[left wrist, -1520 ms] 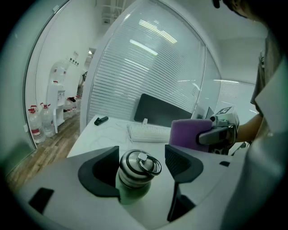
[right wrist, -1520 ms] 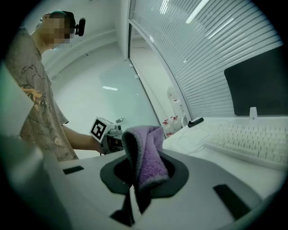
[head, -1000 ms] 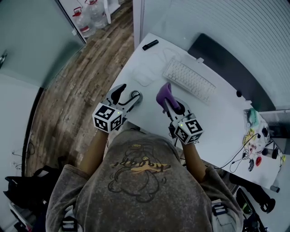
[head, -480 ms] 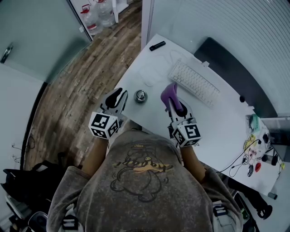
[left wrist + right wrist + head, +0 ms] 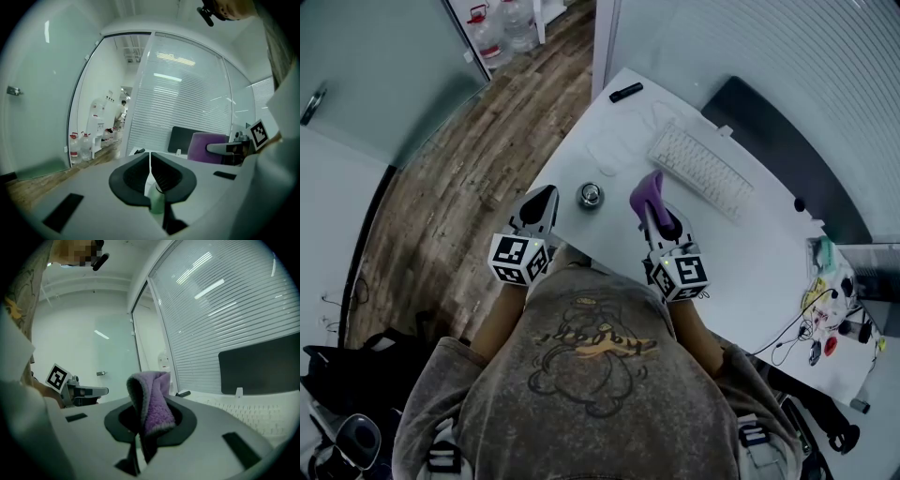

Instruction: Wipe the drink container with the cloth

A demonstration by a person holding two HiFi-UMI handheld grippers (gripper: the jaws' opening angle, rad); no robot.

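Note:
The drink container (image 5: 591, 195), seen from above as a round metal lid, stands free on the white table (image 5: 741, 253) near its front edge. My left gripper (image 5: 544, 195) hangs just left of it, apart from it. Its jaws are shut with nothing between them, as the left gripper view shows (image 5: 150, 161). My right gripper (image 5: 656, 214) is to the right of the container, shut on a folded purple cloth (image 5: 643, 190). The cloth (image 5: 152, 399) sticks up out of the right gripper (image 5: 149, 420). Each gripper view shows the other gripper across the gap.
A white keyboard (image 5: 703, 169) lies behind the right gripper, with a dark mat (image 5: 769, 131) beyond it. A black remote (image 5: 625, 92) sits at the far corner. Cables and small items (image 5: 825, 300) clutter the right end. Left of the table is wooden floor with water bottles (image 5: 492, 33).
The left gripper's open jaws were round the container; it has let go, drawn back to the left and shut. The right gripper still holds the cloth in about the same place.

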